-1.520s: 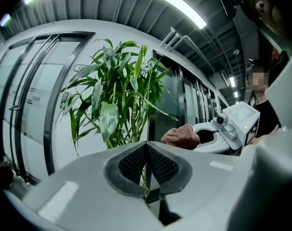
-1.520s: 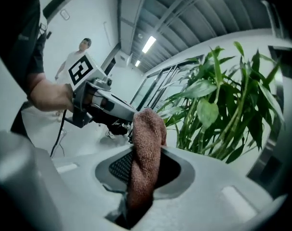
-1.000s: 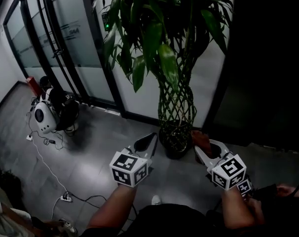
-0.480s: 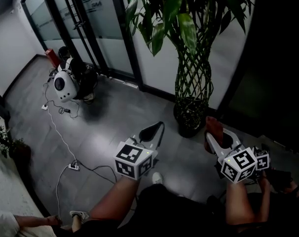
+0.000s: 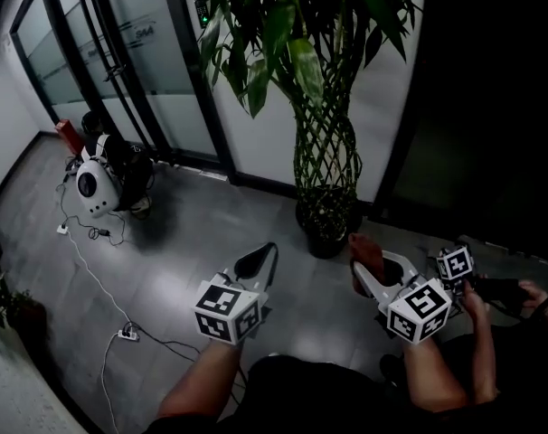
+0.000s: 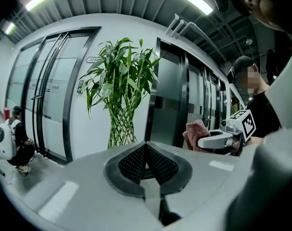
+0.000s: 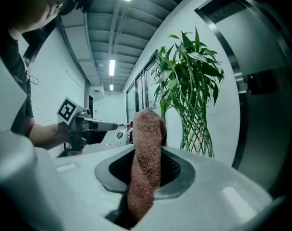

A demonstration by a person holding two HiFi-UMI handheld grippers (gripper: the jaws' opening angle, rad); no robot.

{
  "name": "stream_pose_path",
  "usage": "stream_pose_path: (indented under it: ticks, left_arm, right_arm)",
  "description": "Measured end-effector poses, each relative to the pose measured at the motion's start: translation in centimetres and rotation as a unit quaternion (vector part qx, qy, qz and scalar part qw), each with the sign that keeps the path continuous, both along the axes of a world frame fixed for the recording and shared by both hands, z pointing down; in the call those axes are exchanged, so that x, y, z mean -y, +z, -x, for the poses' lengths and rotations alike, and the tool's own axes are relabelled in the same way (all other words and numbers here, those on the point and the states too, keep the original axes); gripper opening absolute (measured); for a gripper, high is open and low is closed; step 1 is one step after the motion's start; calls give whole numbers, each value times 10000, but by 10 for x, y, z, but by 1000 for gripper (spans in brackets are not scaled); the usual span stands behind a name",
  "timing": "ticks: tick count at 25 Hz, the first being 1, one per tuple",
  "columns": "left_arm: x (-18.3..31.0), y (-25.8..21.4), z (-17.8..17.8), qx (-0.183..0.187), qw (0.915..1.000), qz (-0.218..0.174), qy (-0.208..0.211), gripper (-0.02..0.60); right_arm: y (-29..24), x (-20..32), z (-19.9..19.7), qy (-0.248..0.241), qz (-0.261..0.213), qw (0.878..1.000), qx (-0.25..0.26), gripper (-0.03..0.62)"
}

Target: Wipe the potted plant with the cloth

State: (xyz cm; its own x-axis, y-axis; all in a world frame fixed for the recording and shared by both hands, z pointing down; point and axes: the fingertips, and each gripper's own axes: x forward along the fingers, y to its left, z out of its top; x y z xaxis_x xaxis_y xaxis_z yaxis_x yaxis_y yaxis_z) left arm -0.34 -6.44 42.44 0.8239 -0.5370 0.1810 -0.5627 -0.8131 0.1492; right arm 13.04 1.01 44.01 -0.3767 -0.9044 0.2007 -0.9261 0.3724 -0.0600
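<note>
At the near edge of the grey floor (image 5: 184,251), I stand short of the potted plant (image 5: 324,152), both grippers raised toward it.

Change noted: against half a second ago, the plant sits nearer the middle of the head view and the glass doors (image 5: 120,70) have slid left. That looks like my head turning rather than any advance. My right gripper (image 5: 364,259) keeps much the same station beside the pot (image 5: 326,229), near but apart. No leaf has been touched, so I judge the wiping not yet begun; this is still the approach.

Fingers: the right gripper's fingers are clenched on the cloth (image 7: 146,162), which stands up past the tips as a brown roll. The left gripper (image 5: 256,262) has its fingers pressed together with nothing between them.

Edges and room:
- Far side: a white wall is close behind the woven stems, so there is little room to work round the back.
- Right: a dark panel stands just beside the plant, and a second marker cube (image 5: 455,265) with a hand crowds my right gripper. Whose it is, I cannot tell.
- Above: the leaves (image 5: 292,52) overhang toward me and are the nearest surface to wipe.
- Left: open floor. A cable (image 5: 98,278) and a crouching person (image 5: 107,174) are well apart from the pot.
</note>
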Motion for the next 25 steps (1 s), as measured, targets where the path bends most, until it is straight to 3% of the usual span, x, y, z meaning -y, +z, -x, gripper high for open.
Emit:
stream_pose_path:
  ticks: [8,18,25]
  left_arm:
    - [14,4,28,-58,9985,97,527,17]
    - [15,34,63,151,9945,210,1017,17]
    - [12,57,80,244,9939,378,1002,17]
  right_arm:
    - [18,-3,33,488,209,9981,317,71]
    - [52,-16,82,1075,450,9923,423,71]
    - [65,-22,86,1247,576,9900,327,71]
